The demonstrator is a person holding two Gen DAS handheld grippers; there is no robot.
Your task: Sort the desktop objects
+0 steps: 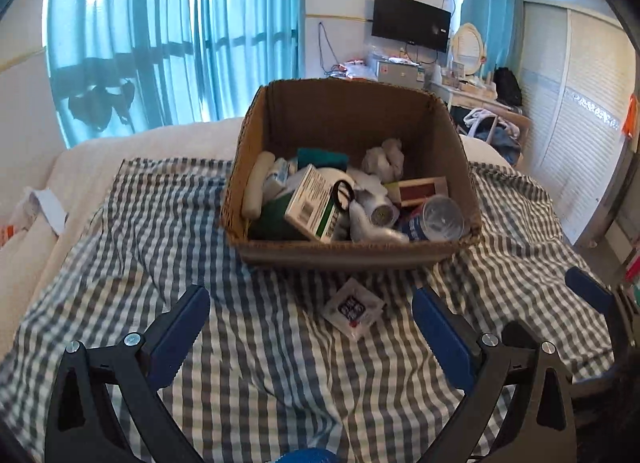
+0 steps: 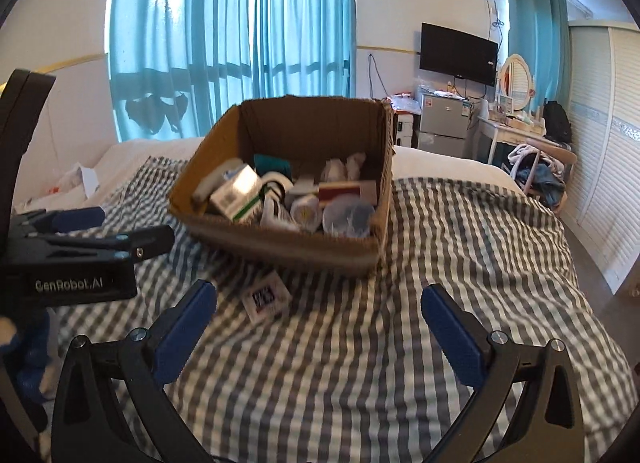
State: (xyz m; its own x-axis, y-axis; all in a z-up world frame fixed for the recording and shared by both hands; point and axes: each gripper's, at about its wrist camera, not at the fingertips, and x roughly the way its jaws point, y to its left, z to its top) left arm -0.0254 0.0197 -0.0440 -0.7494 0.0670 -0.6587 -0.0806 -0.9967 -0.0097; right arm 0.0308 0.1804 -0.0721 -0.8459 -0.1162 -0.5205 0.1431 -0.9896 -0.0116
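One small white printed sachet (image 1: 353, 312) sits outside the brown cardboard box (image 1: 344, 251) (everything else's in), so both the left gripper (image 1: 310, 313) and right gripper (image 2: 318, 309) hang spread wide, empty.

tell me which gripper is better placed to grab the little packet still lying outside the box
Left. The small packet lies almost between the open left gripper's fingers, just ahead. For the open right gripper, it sits off toward its left finger. The cardboard box stands behind it.

both wrist views face the cardboard box (image 1: 352, 251) closely.

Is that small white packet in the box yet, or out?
Out. The white packet lies on the checked cloth, in front of the cardboard box.
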